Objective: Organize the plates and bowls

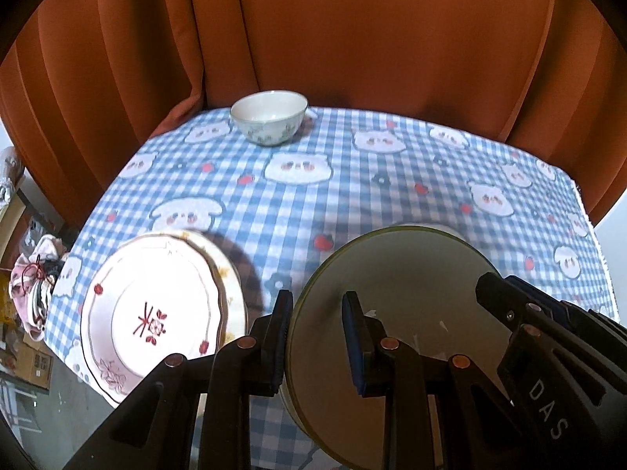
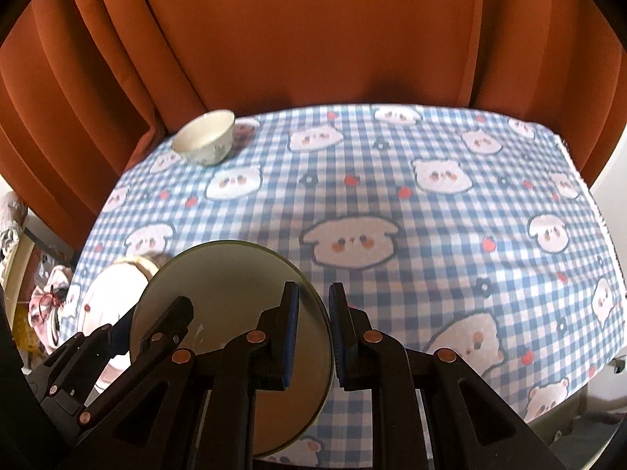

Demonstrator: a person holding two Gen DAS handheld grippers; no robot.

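Note:
I hold an olive-rimmed grey plate (image 1: 411, 293) (image 2: 227, 293) tilted above the near part of the table, one gripper on each side. My left gripper (image 1: 317, 301) is shut on its left rim, and its finger shows in the right wrist view (image 2: 184, 307). My right gripper (image 2: 313, 290) is shut on the right rim, and its finger (image 1: 490, 284) reaches in from the right. To the left lies a pink flowered plate (image 1: 153, 313) (image 2: 111, 290) on top of a yellow-patterned plate (image 1: 231, 274). A white floral bowl (image 1: 268, 121) (image 2: 205, 137) stands at the far left edge.
A blue checked tablecloth (image 1: 352, 196) (image 2: 431, 215) with bear prints covers the table. An orange curtain (image 1: 352, 39) hangs right behind it. Bags and boxes (image 1: 35, 282) sit on the floor to the left. A pale edge (image 1: 443, 229) peeks out behind the held plate.

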